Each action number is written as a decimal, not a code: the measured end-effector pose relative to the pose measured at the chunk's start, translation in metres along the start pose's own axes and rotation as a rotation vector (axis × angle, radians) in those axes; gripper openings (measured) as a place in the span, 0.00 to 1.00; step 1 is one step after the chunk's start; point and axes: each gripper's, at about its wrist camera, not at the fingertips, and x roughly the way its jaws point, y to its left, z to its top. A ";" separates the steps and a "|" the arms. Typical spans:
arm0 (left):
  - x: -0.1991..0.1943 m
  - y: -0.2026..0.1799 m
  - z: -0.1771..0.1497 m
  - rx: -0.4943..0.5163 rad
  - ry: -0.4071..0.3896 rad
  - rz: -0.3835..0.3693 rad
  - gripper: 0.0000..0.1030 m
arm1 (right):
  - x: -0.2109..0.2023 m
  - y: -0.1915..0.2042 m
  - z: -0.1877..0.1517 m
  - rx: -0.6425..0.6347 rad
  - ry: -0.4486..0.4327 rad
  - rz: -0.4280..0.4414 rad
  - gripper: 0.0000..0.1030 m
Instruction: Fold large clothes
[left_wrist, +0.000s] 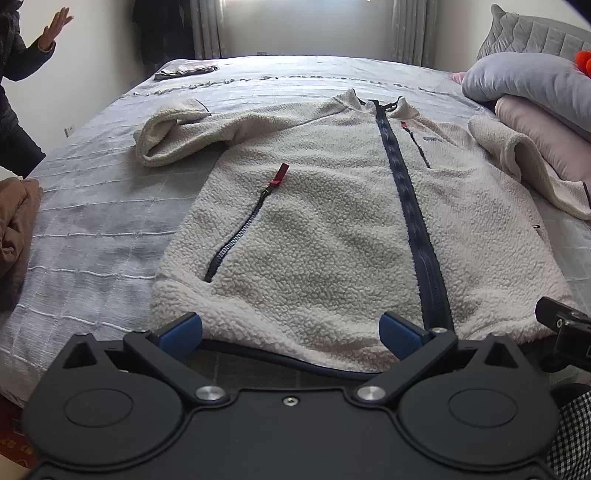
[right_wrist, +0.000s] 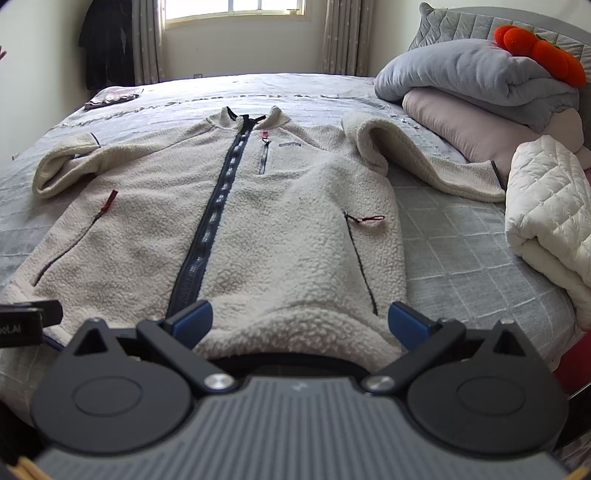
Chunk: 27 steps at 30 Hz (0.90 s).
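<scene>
A cream fleece jacket (left_wrist: 325, 221) (right_wrist: 258, 236) lies front up and spread flat on the grey bed (left_wrist: 92, 229) (right_wrist: 461, 258), with a dark blue zip down its middle and red zip pulls. Both sleeves are bent inward near the shoulders. My left gripper (left_wrist: 291, 334) stands open just above the hem on the jacket's left half, holding nothing. Over the hem of the right half, my right gripper (right_wrist: 299, 319) is open too, with fleece showing between its blue pads. Part of the right gripper (left_wrist: 561, 321) shows at the edge of the left wrist view.
Folded grey and pink bedding (right_wrist: 480, 96) with an orange plush toy (right_wrist: 539, 51) is piled at the head of the bed. A white quilted blanket (right_wrist: 546, 221) lies at right. A brown garment (left_wrist: 18, 229) sits at the left edge. A person (left_wrist: 18, 92) stands at far left with a raised hand.
</scene>
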 end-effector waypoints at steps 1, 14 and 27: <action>0.000 0.000 0.000 0.002 0.000 0.000 1.00 | 0.000 0.000 0.000 -0.001 0.001 -0.001 1.00; 0.005 -0.001 0.002 0.004 0.010 -0.009 1.00 | 0.002 0.001 0.001 -0.004 0.005 -0.003 1.00; 0.025 0.003 0.012 0.009 0.038 -0.028 1.00 | 0.014 -0.004 0.012 -0.023 0.019 -0.034 1.00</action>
